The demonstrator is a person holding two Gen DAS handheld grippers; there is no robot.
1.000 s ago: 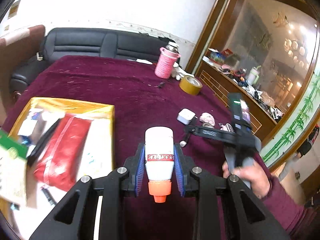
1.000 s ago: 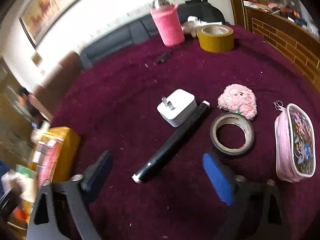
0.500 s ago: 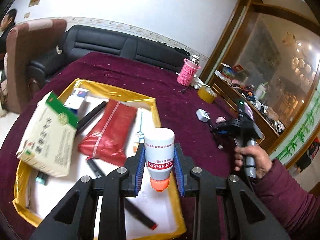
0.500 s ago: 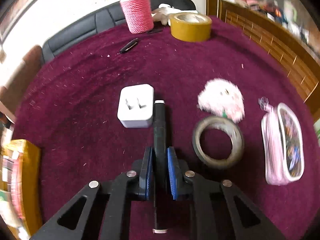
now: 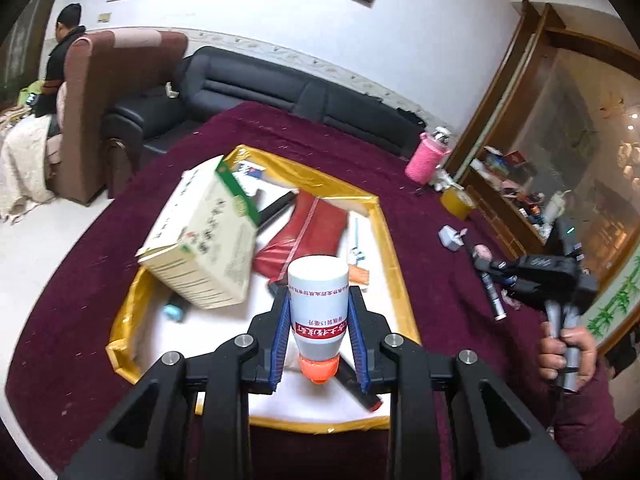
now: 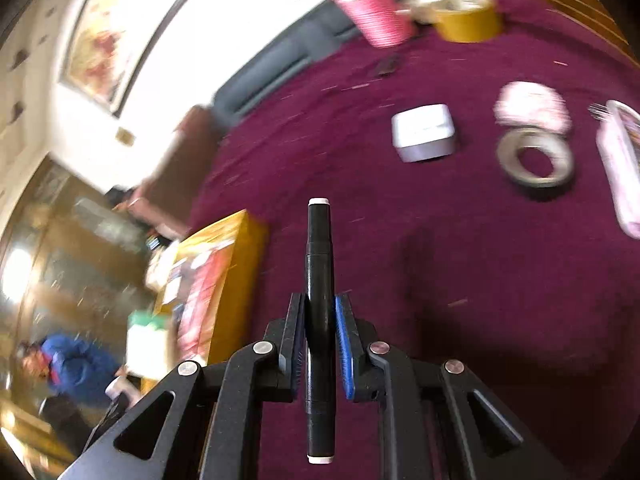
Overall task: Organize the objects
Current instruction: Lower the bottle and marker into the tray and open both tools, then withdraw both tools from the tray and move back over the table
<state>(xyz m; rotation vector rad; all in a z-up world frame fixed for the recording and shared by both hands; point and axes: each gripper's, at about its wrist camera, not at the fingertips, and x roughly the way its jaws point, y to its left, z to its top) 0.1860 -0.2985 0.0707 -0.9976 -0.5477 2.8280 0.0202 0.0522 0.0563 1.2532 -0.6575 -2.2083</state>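
Holding green-white box [image 5: 204, 236], red pouch [image 5: 308, 232]: gold tray [image 5: 394, 256]; left tool [image 5: 319, 334] clenching bottle [image 5: 318, 306], right tool [image 6: 319, 346] marker [image 6: 319, 320].

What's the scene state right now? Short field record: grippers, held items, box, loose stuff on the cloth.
left gripper: shut on white bottle, orange cap toward the camera, over the gold box
right gripper: shut on black marker, lifted clear of the cloth
gold box contents: green-and-white carton, red pouch, dark pens
loose on maroon cloth: white charger, grey tape roll, pink fluffy item, pink pencil case
far edge: pink-sleeved flask, yellow tape roll
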